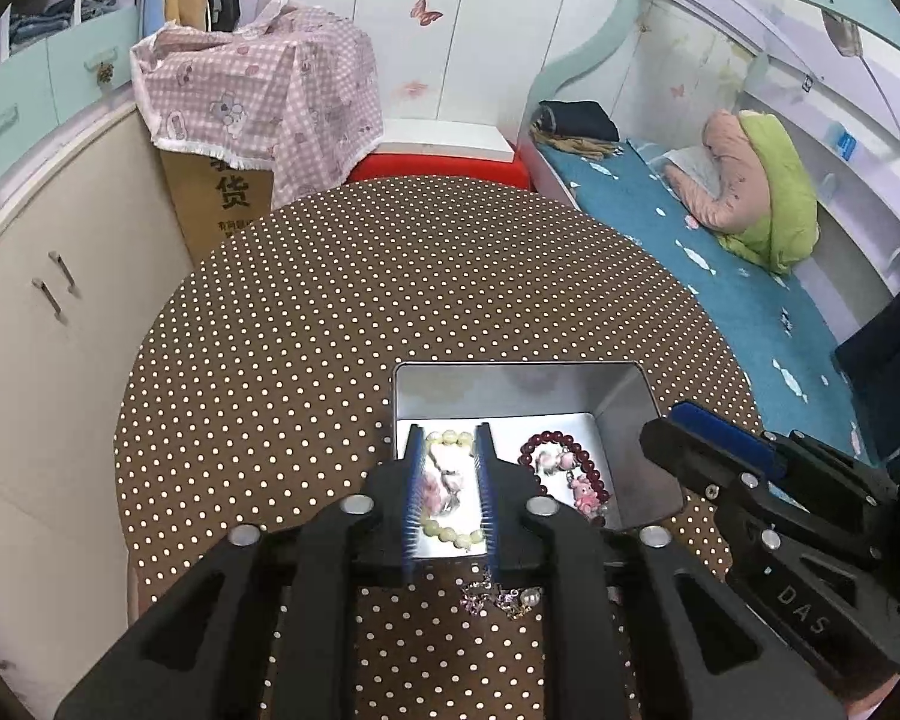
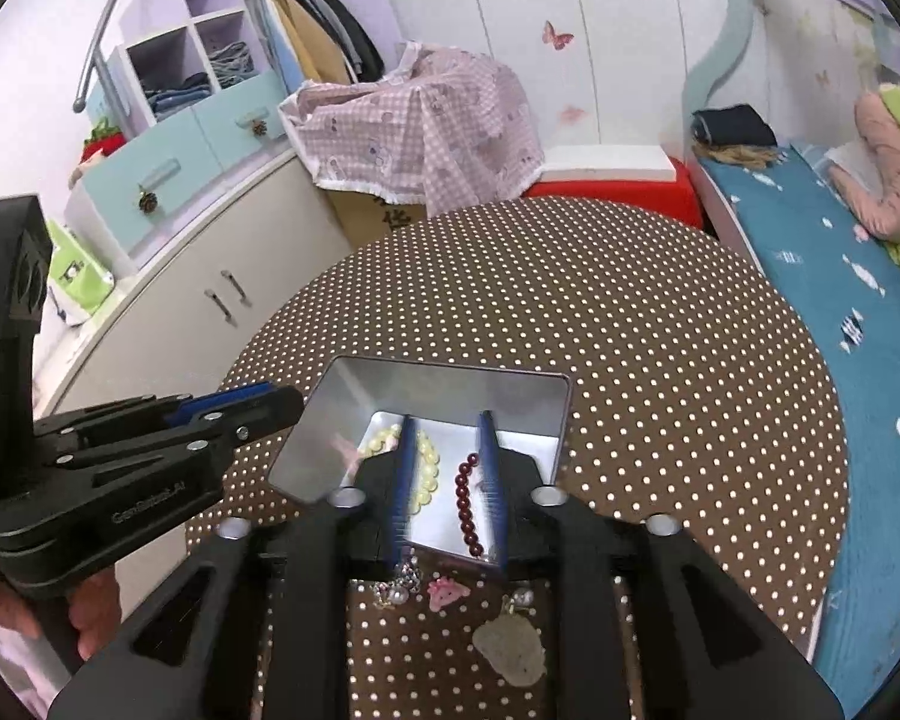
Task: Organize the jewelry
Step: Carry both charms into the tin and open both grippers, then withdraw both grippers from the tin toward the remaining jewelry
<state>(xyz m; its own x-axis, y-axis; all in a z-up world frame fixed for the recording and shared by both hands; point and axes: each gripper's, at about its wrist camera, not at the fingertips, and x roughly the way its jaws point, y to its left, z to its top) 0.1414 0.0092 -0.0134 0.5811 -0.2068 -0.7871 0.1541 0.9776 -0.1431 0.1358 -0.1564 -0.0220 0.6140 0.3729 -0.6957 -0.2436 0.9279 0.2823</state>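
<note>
Silver tin (image 1: pixel 513 387) near the table's (image 1: pixel 330 300) front edge already holds your pale-green bracelet (image 1: pixel 450 531) and dark-red bracelet (image 1: pixel 591 471), while earrings (image 2: pixel 399 588), a pink charm (image 2: pixel 447 591) and a pendant (image 2: pixel 507 651) wait outside, with left claw (image 1: pixel 450 498) and right claw (image 2: pixel 447 480) both released.

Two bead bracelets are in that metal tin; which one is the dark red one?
The dark red bracelet lies in the tin's right half, around pink charms; the pale yellow-green bracelet lies on the left.

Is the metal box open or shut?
Open: the metal box has no lid on; the pale bead bracelet and dark red bracelet lie visible inside.
</note>
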